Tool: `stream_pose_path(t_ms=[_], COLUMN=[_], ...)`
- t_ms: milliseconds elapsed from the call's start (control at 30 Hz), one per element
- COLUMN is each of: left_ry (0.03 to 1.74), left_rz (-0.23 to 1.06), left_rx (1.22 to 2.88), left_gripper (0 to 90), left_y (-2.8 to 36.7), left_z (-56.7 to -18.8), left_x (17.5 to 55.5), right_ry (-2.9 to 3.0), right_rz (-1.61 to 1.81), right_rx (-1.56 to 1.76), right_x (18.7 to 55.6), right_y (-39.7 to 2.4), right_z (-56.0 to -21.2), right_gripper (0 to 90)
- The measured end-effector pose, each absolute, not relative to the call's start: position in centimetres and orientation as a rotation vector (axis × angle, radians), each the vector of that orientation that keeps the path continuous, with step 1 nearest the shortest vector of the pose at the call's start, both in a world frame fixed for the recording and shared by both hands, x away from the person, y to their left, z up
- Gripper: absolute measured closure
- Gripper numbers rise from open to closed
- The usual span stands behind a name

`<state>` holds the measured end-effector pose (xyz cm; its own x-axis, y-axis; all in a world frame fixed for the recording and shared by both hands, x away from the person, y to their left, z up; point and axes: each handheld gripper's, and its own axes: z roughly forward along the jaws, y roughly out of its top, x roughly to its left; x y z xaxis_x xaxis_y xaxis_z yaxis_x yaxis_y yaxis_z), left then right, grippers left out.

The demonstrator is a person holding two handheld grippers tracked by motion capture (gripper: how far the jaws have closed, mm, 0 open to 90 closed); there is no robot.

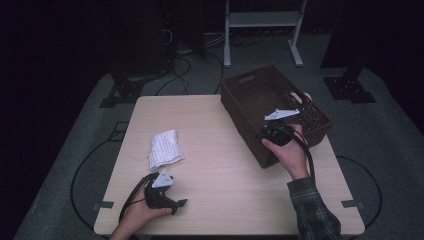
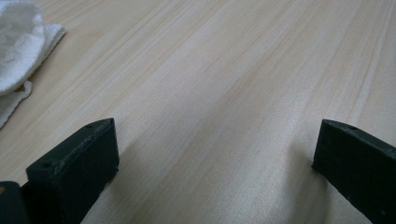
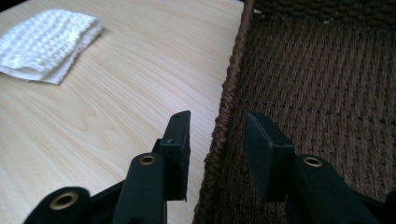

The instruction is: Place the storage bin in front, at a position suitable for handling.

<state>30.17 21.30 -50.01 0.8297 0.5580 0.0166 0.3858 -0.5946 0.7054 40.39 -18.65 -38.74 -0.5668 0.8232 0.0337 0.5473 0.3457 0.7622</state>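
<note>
A person at the wooden bench (image 1: 215,165) is working two hand-held grippers. The right gripper (image 3: 217,135) is straddling the near wall of the brown woven basket (image 1: 250,107), one of its fingers (image 3: 180,135) outside over the bench and the other inside, partly closed with a narrow gap left on each side of the rim. The left gripper (image 2: 210,149) is resting low over bare wood, fingers spread wide and holding nothing. A folded white cloth (image 1: 164,149) is lying just beyond it, well apart from the basket.
</note>
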Motion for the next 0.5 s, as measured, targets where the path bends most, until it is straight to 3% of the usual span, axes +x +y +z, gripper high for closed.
stream_pose_path(t_ms=[133, 500], left_ry=[0.688, 0.688], left_rz=[0.305, 0.305], left_rx=[2.277, 2.275], left_gripper=[0.0, 0.0], left_y=[21.30, 21.29], left_z=[-50.02, -50.02], left_x=[30.17, 30.16], right_ry=[2.273, 2.283], right_rz=[1.034, 0.992], right_rx=[1.220, 1.212], right_x=[40.57, 40.25], right_y=[-18.41, -18.16], right_z=[-39.21, -39.08], right_gripper=[72.0, 76.8])
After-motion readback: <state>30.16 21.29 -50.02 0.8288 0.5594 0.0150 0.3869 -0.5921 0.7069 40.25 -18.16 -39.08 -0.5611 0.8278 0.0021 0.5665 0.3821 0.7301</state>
